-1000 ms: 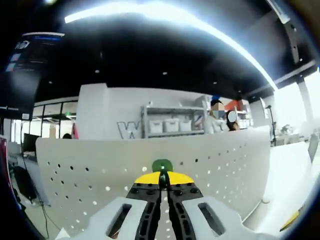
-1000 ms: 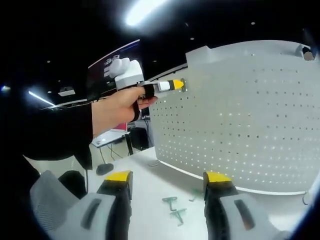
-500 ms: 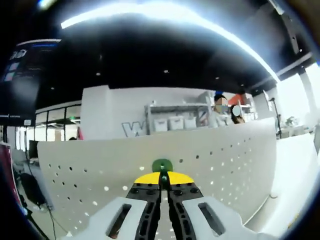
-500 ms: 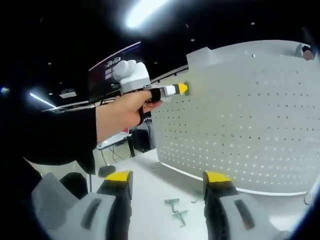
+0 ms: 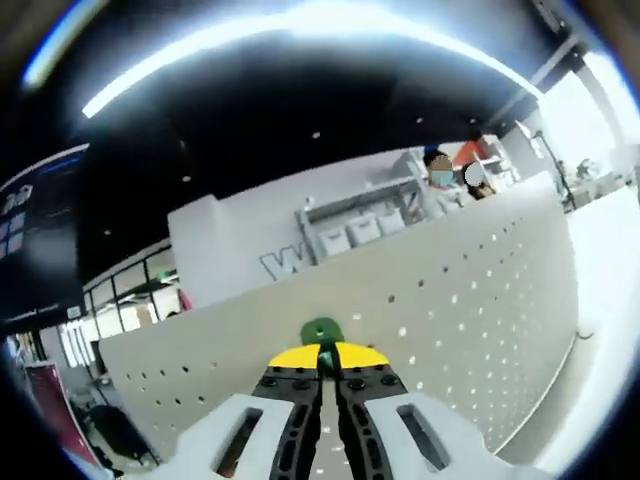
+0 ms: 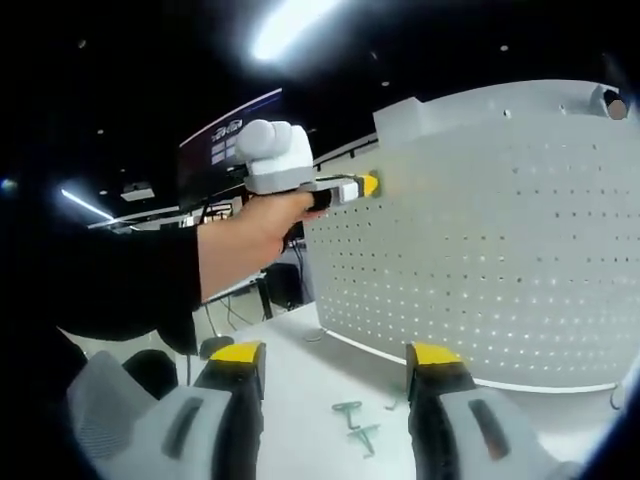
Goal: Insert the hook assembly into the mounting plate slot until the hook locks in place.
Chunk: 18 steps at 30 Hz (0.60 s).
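One green hook (image 5: 322,331) in the left claw (image 5: 321,358), two spare hooks (image 6: 355,423) on the table (image 6: 300,370), one pegboard (image 6: 480,240).

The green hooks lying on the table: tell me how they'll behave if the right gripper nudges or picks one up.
The green hooks look thin and small, so they are probably light and would skid on the smooth white table when nudged. They lie flat, so rolling seems unlikely. Their thin stems may make them awkward for the open right gripper to pinch; probably stiff plastic.

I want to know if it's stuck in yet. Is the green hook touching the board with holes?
Cannot tell. In the left gripper view, the left claw pinches the green hook against the board, with no visible gap or contact.
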### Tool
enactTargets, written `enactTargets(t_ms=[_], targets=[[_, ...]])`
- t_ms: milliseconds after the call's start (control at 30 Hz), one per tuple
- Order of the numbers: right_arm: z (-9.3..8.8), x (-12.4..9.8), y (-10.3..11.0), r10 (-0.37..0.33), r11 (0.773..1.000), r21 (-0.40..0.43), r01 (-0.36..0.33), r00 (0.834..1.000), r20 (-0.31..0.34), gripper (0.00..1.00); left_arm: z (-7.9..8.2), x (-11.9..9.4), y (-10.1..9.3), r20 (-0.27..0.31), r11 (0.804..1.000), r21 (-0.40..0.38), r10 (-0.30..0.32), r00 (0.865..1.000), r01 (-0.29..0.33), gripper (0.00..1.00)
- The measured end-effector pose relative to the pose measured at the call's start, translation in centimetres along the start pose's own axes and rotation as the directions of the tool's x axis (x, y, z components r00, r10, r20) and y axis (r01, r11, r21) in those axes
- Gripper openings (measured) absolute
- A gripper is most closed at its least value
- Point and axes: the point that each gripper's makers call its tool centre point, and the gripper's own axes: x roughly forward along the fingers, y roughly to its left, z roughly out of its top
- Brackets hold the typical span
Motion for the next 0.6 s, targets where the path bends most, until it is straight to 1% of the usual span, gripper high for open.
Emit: enactTargets(t_ms=[67, 133, 167, 333, 400, 467, 500, 533, 567, 600], targets=[[0.01, 0.01, 0.03, 0.001, 1.000, 0.001, -0.001, 1.000, 0.000, 0.54, 0.00, 0.00, -0.02, -0.008, 0.999, 0.046, 0.006, 1.000, -0.006, 0.04], [0.04, 0.01, 0.05, 0.003, 1.000, 0.002, -0.003, 1.000, 0.001, 0.54, 0.01, 0.01, -0.10, -0.017, 0.993, 0.120, 0.006, 1.000, -0.004, 0.04], [0.05, 0.01, 0.07, 0.004, 1.000, 0.003, -0.004, 1.000, 0.002, 0.54, -0.19, 0.05, -0.20, -0.024, 0.993, 0.118, 0.007, 1.000, -0.004, 0.04], [0.13, 0.01, 0.12, 0.005, 1.000, 0.004, -0.005, 1.000, 0.004, 0.54, -0.19, 0.16, 0.04, -0.018, 0.995, 0.099, 0.009, 1.000, -0.007, 0.04], [0.15, -0.01, 0.10, 0.004, 1.000, 0.004, -0.004, 1.000, 0.005, 0.54, -0.22, 0.20, 0.11, -0.015, 0.997, 0.077, 0.010, 1.000, -0.009, 0.04], [0.17, -0.03, 0.06, 0.003, 1.000, 0.003, -0.003, 1.000, 0.006, 0.54, -0.22, 0.17, 0.11, 0.000, 1.000, -0.020, 0.001, 1.000, -0.001, 0.05], [0.18, -0.03, 0.06, 0.003, 1.000, 0.003, -0.003, 1.000, 0.006, 0.54, -0.24, 0.12, 0.24, 0.009, 0.997, -0.081, -0.004, 1.000, 0.005, 0.05], [0.16, -0.04, 0.04, 0.002, 1.000, 0.004, -0.002, 1.000, 0.005, 0.54, -0.25, 0.11, 0.25, 0.011, 0.995, -0.096, -0.008, 1.000, 0.009, 0.05], [0.13, -0.03, 0.02, 0.002, 1.000, 0.003, -0.002, 1.000, 0.004, 0.54, -0.29, 0.10, 0.29, 0.015, 0.991, -0.134, -0.015, 1.000, 0.017, 0.06], [0.07, -0.01, 0.01, 0.003, 1.000, 0.003, -0.003, 1.000, 0.002, 0.54, -0.40, 0.09, 0.32, 0.011, 0.990, -0.136, -0.020, 1.000, 0.021, 0.06]])
